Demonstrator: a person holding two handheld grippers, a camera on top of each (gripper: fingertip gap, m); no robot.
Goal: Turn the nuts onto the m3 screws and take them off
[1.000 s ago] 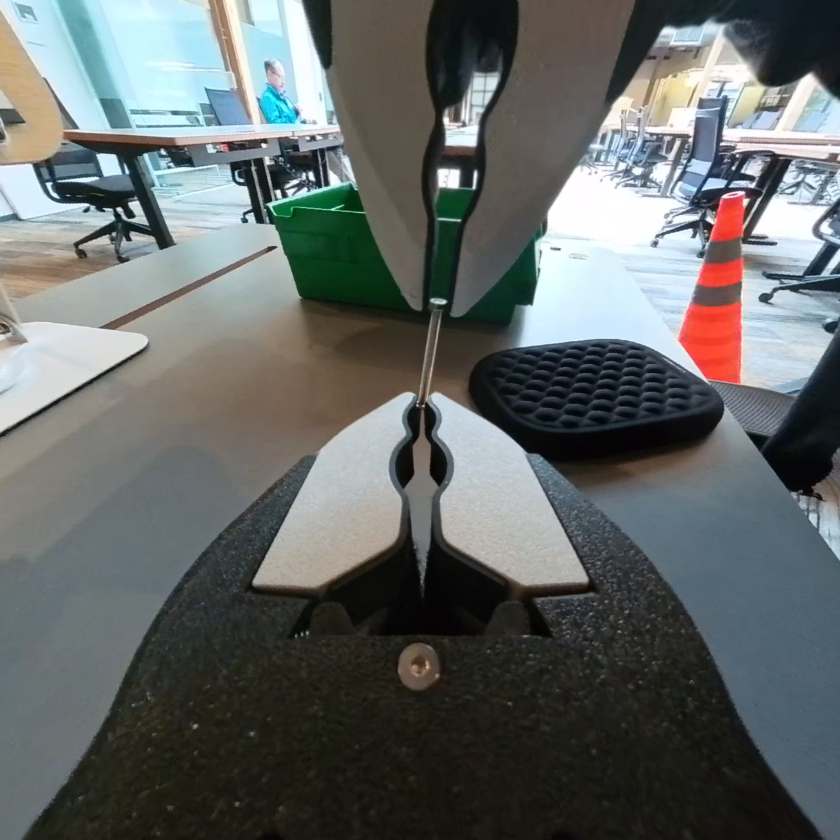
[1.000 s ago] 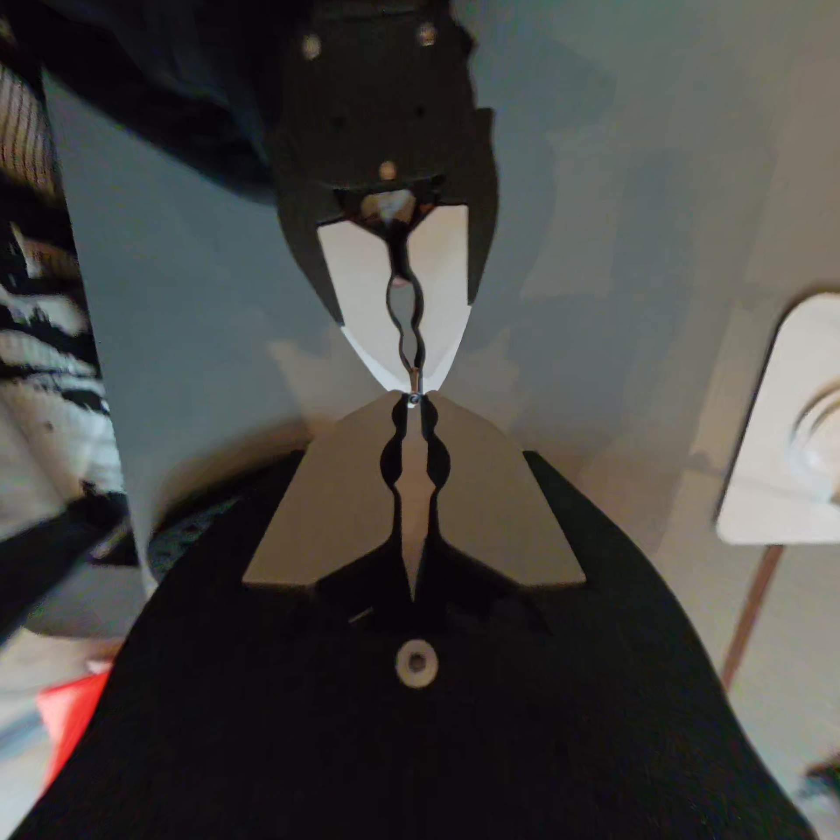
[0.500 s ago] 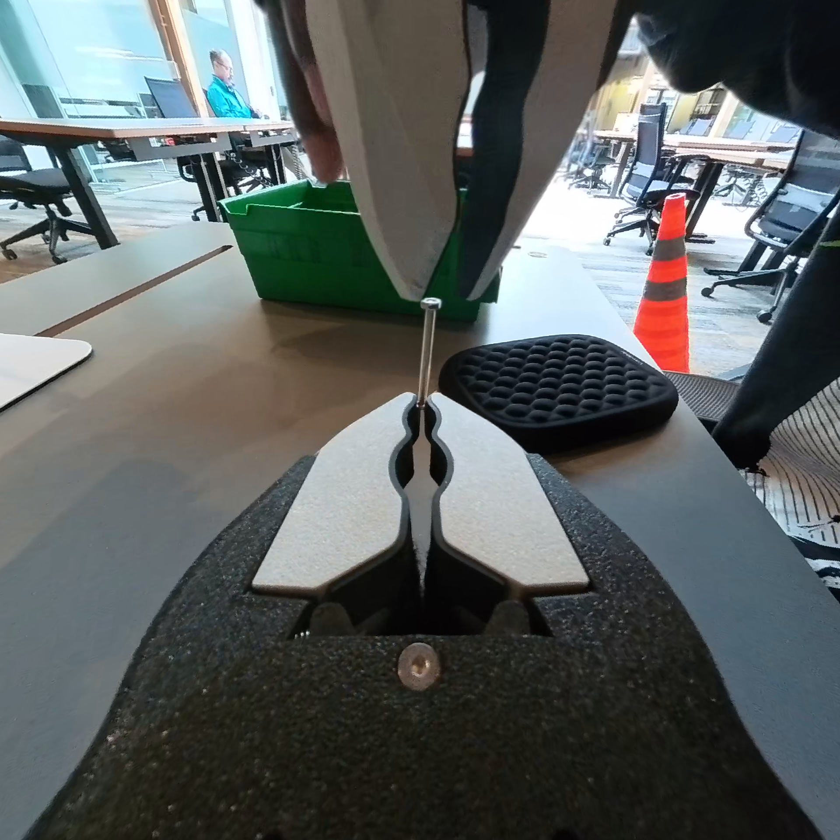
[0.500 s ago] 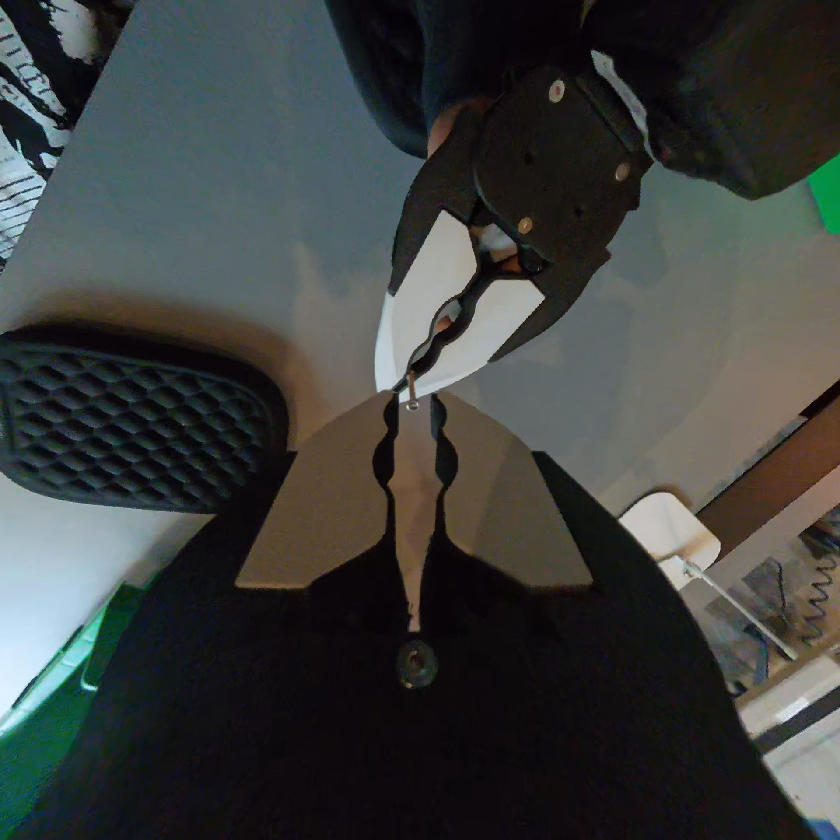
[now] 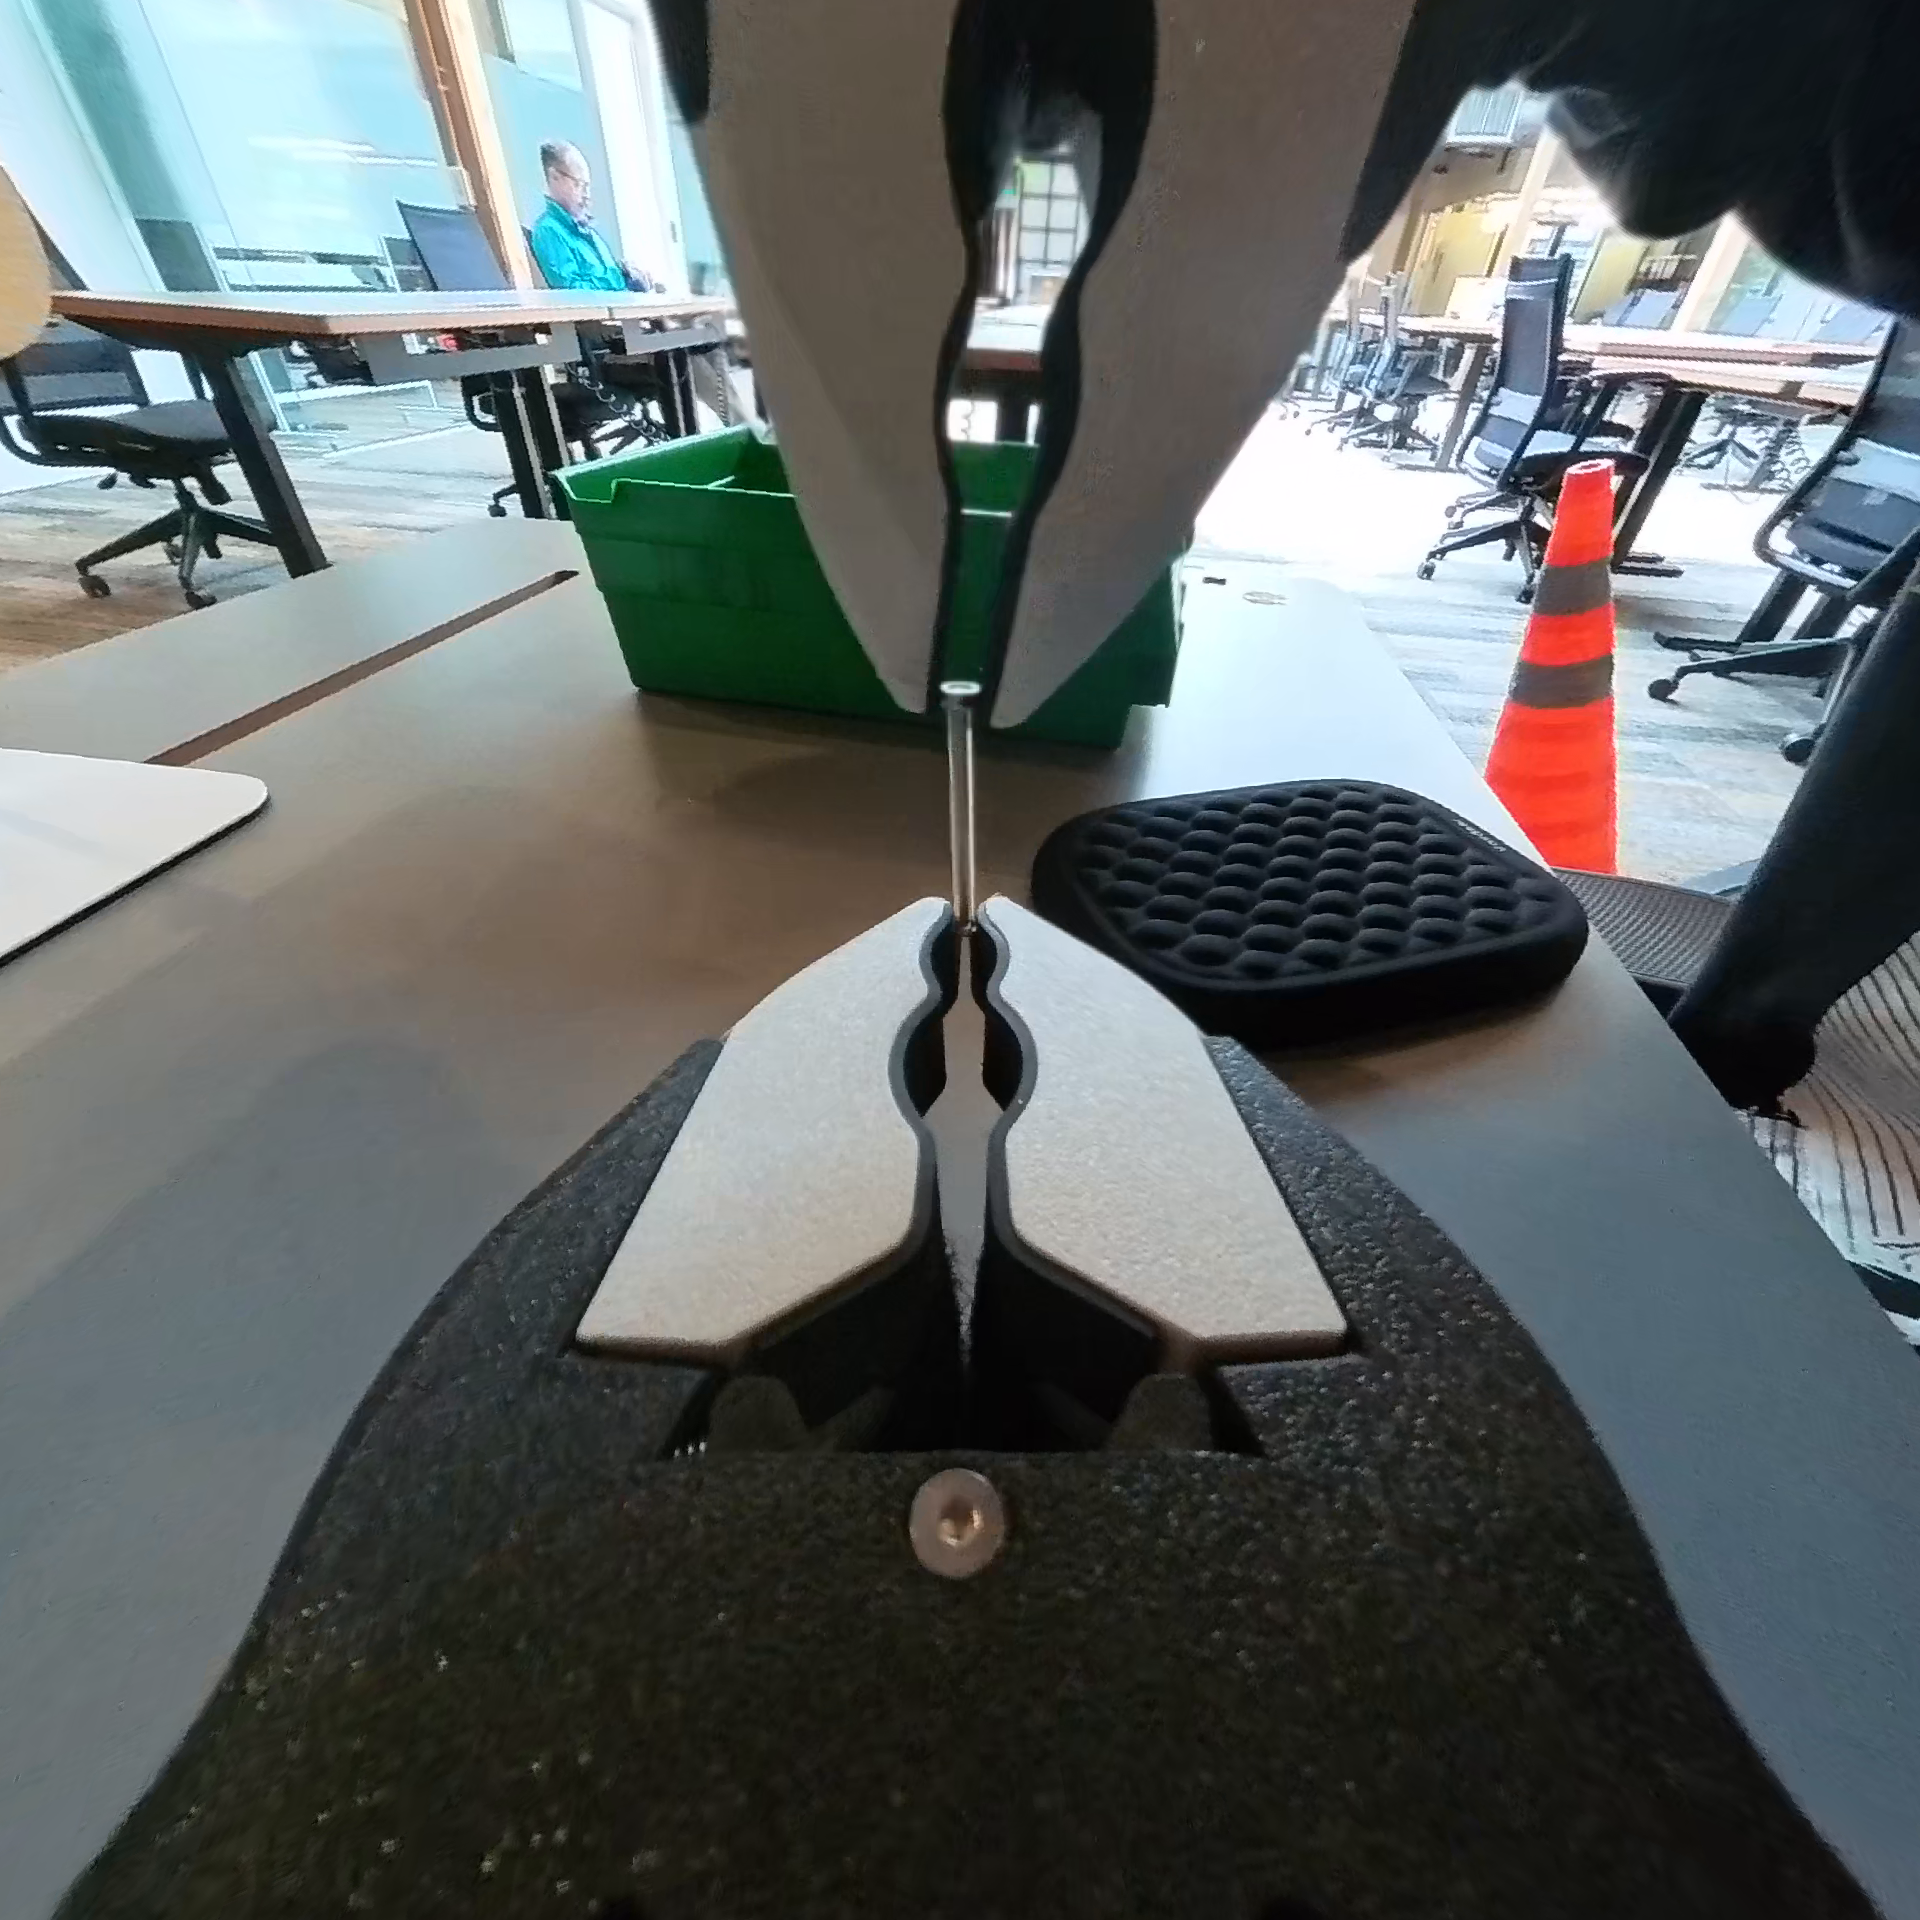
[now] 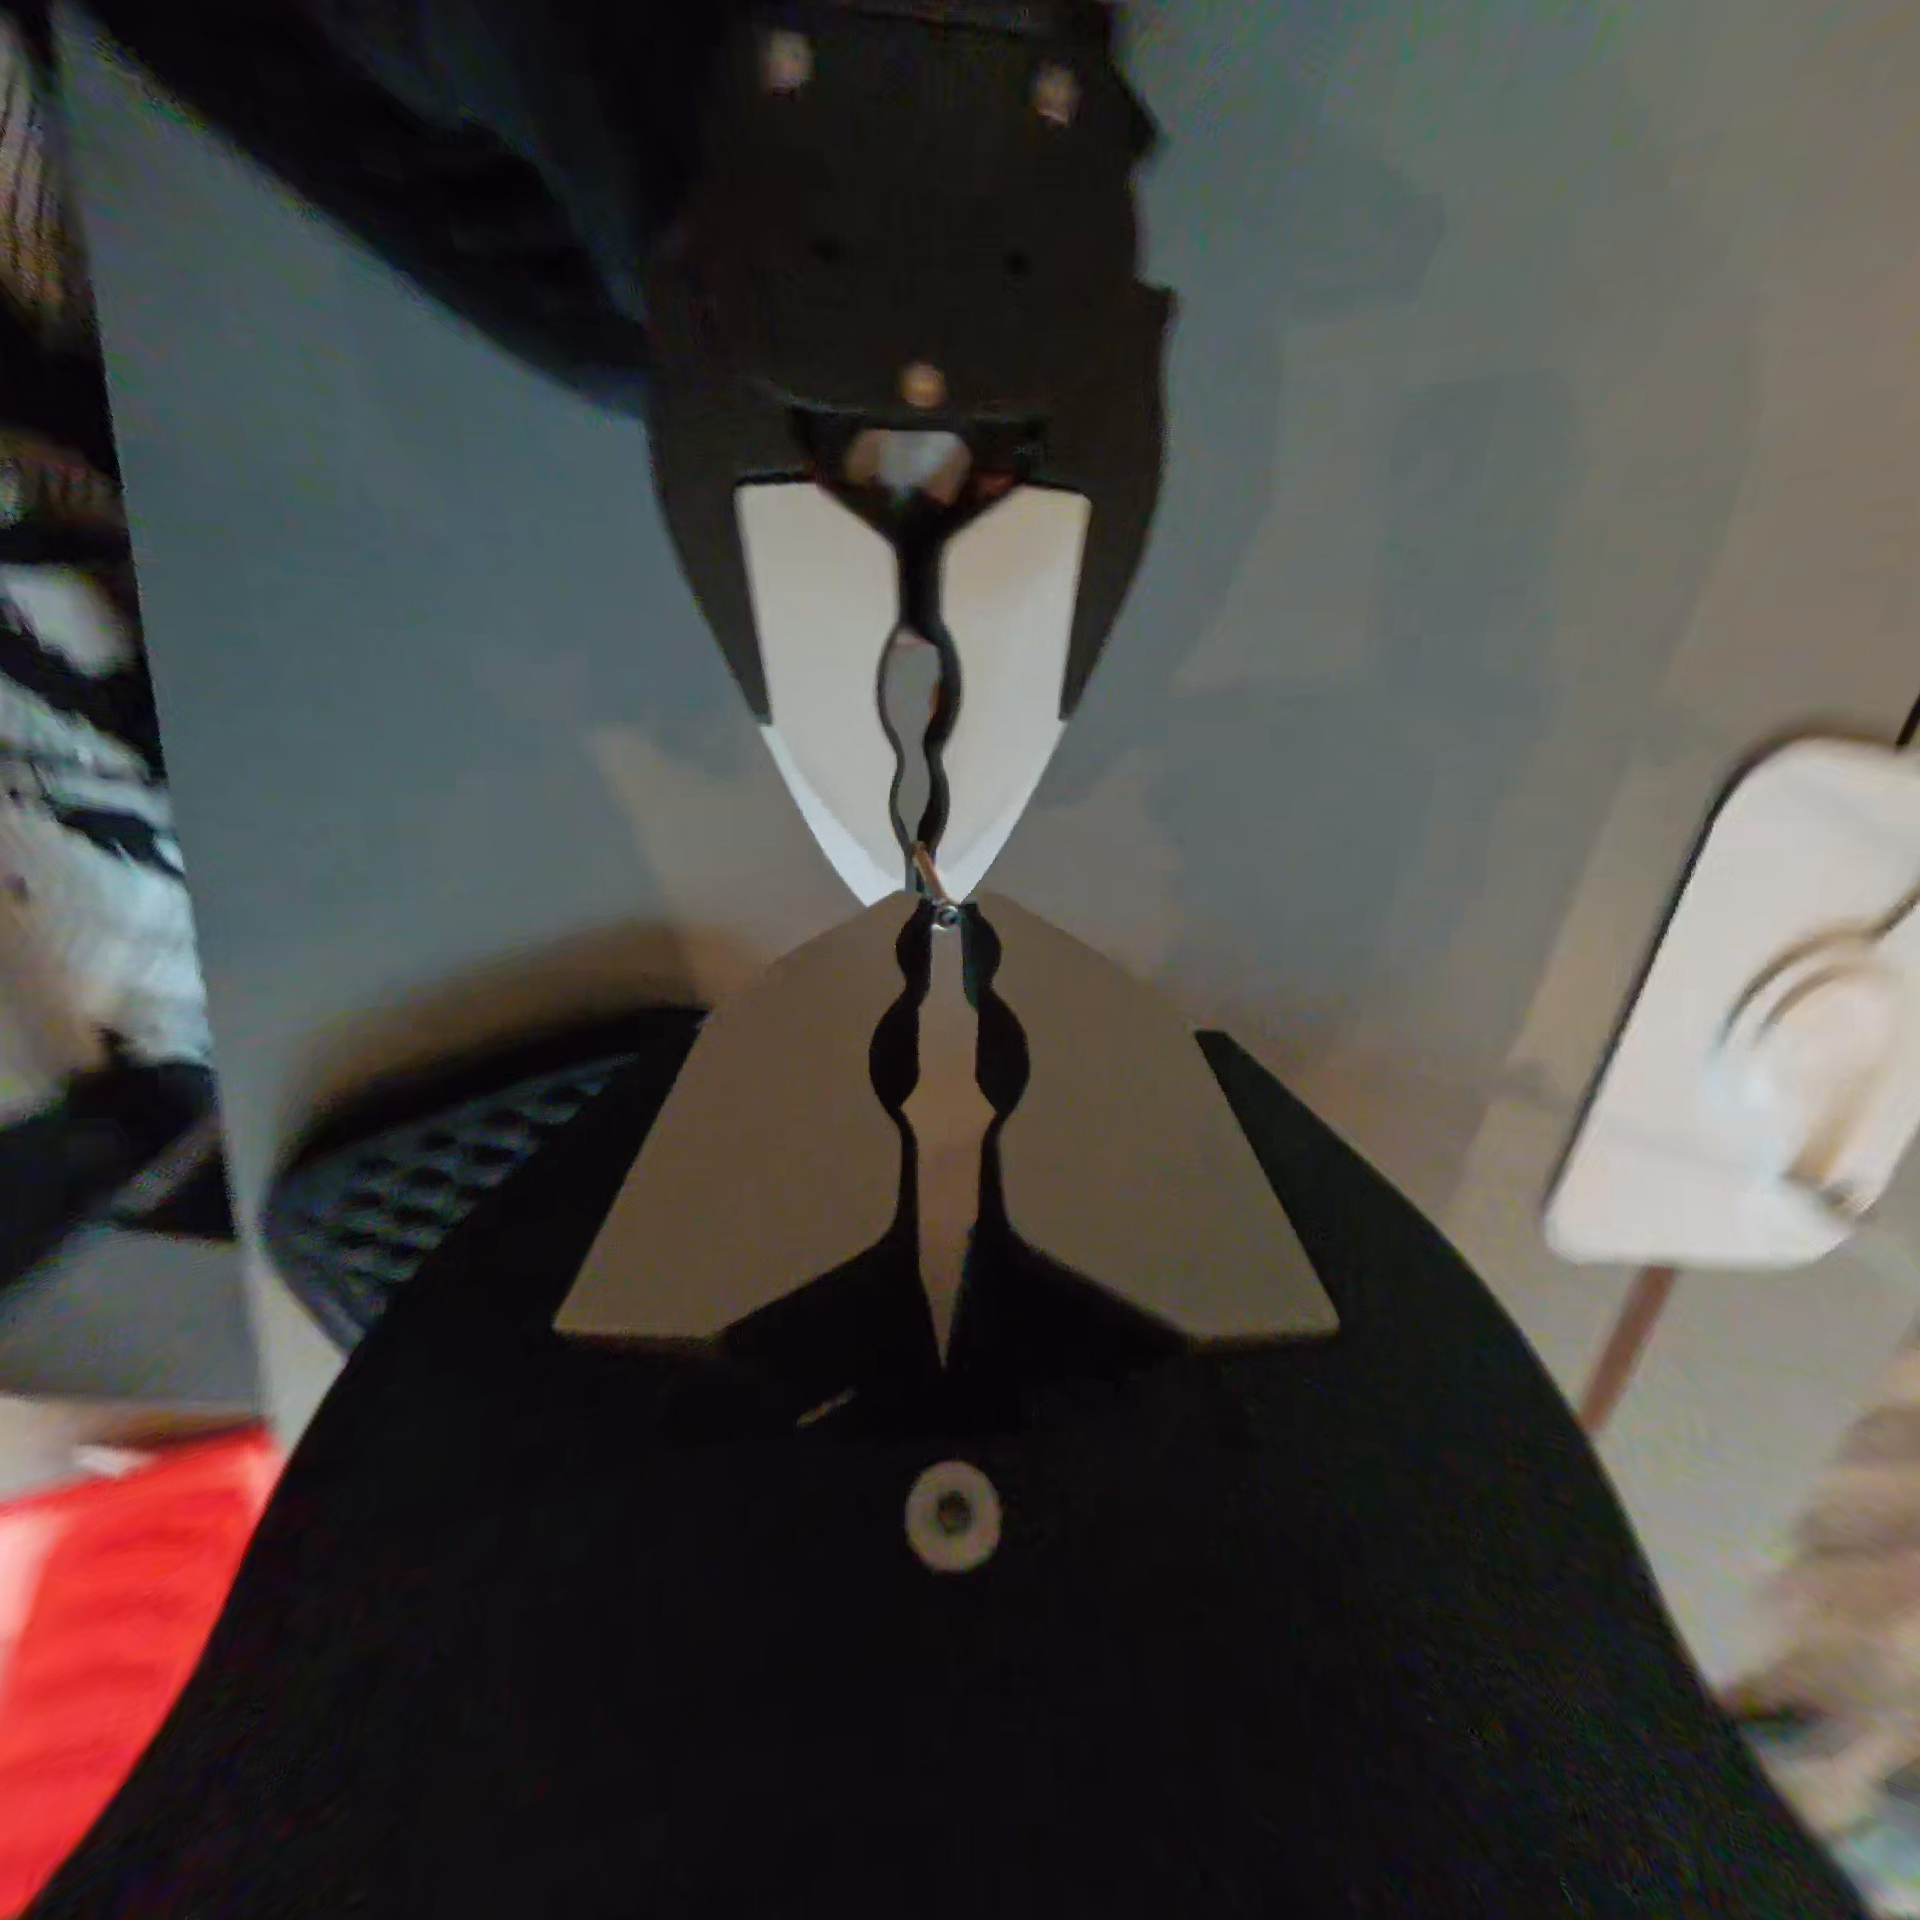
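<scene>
We are pinching the lower end of the thin steel screw [image 5: 962, 810] in the left gripper [image 5: 966, 920], its fingertips [image 5: 902, 940] closed tight on the shank so that the screw is standing upright and clear of the table [image 5: 436, 935], over the middle of the top rather than near its edges. We judge that we are holding it this way to keep the far end free and steady. The right gripper [image 6: 943, 914] is coming down from above, point to point with the left one, and its narrow jaws are closing on the small ring-shaped nut [image 5: 961, 689] at the screw's top end; in the right wrist view the nut [image 6: 945, 916] is sitting between the tips, though blur is keeping us from telling how firmly both pads are pressing. The opposed, in-line pose probably lets us twist one wrist about the screw's axis. Toward the table's far edge a green bin [image 5: 727, 582] is waiting, and a black honeycomb pad [image 5: 1309, 914] is lying near the right edge.
</scene>
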